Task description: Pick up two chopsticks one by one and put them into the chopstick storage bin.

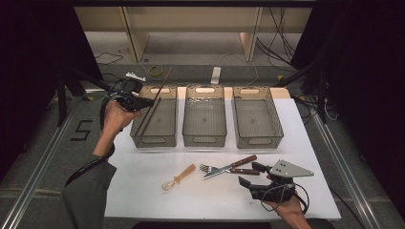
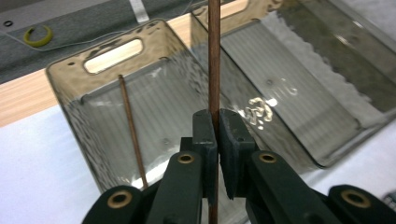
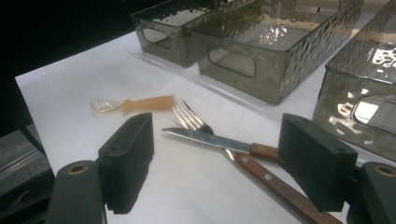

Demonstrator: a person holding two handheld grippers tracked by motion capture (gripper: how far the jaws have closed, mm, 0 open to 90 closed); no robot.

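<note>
A thin brown chopstick [image 2: 214, 60] is clamped between the pads of the left claw [image 1: 143, 102] and is held over the leftmost bin [image 1: 155, 138], where a second chopstick [image 2: 132, 130] already leans against the wall. The stick is gripped low on its length, so it could pivot in the pads or tip over the rim if it is let go too high; that is a judgement. The right claw [image 3: 215, 163] is held with jaws apart and empty, just above the desk [image 1: 143, 186], with the fork [image 3: 191, 119] and knife [image 3: 210, 140] in front of it. The three bins are made of smoky, dimpled clear plastic with cut-out handles. The fork and knife are steel with riveted wooden handles; a translucent amber spoon [image 1: 177, 178] is seen nearby.
</note>
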